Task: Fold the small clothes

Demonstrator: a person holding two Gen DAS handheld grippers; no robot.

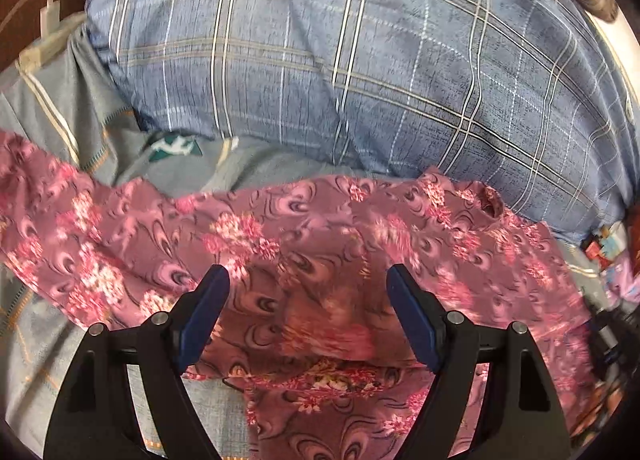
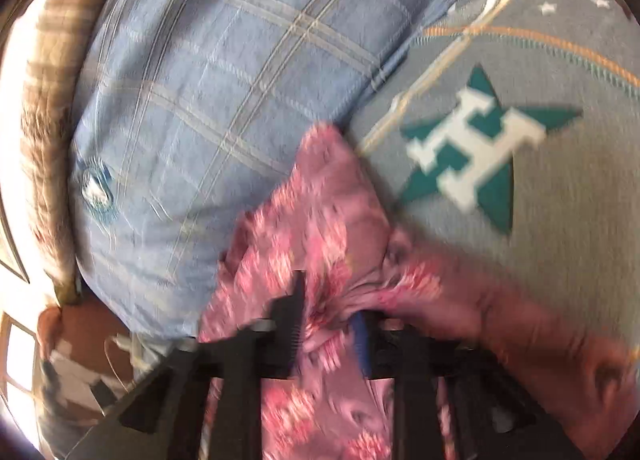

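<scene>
The left gripper (image 1: 308, 280) tilts downward, jaws spread wide over the pink flowered garment (image 1: 280, 244), clamping nothing. The right gripper (image 2: 332, 300) is pinched closed on a bunch of that cloth, which lies on the grey bedsheet (image 2: 560, 219) beside the blue checked pillow (image 2: 220, 79).

The garment (image 1: 328, 244) is dusty pink with swirl marks and pink-white flower clusters. The pillow (image 1: 340, 59) is blue with white and tan check lines. The bedsheet (image 2: 560, 219) is grey, with a teal star bearing a white letter H and orange stitched lines.
</scene>
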